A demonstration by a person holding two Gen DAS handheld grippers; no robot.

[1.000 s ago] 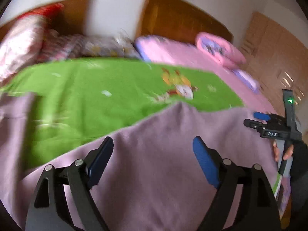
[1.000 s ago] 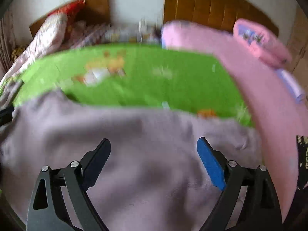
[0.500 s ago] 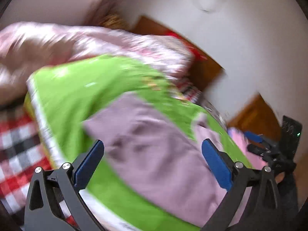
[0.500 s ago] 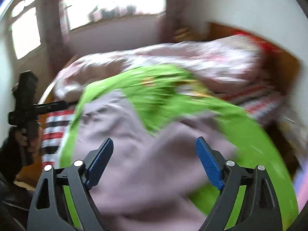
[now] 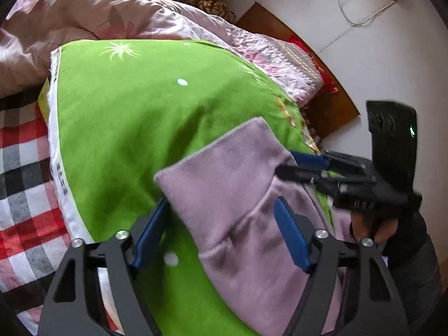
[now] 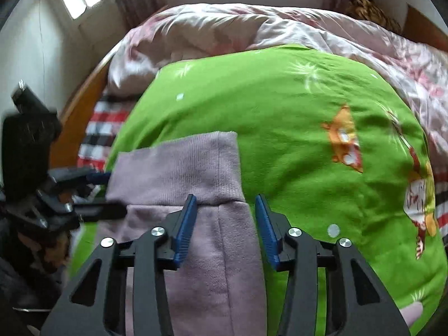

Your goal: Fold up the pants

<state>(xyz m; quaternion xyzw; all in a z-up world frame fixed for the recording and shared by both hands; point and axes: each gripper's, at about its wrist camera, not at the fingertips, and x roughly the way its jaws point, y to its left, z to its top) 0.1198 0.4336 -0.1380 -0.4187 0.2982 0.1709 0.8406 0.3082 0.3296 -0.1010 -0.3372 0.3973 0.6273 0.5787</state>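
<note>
Soft lilac knit sweatpants [image 5: 240, 196] are lying on the green cartoon-print blanket [image 5: 134, 117] on the bed, ribbed waistband end [image 6: 179, 165] pointing away. Left gripper [image 5: 221, 235] jaws are closing around one waistband corner, right gripper [image 6: 224, 224] jaws are closing around the other, cloth between both pairs, pads not pressing yet. Fabric is looking light, floppy, not slippery; thick ribbed band corners are giving the firmest hold

Green cartoon blanket [image 6: 280, 117], pink quilt [image 5: 84, 22], checked sheet [image 5: 19, 173].
</note>
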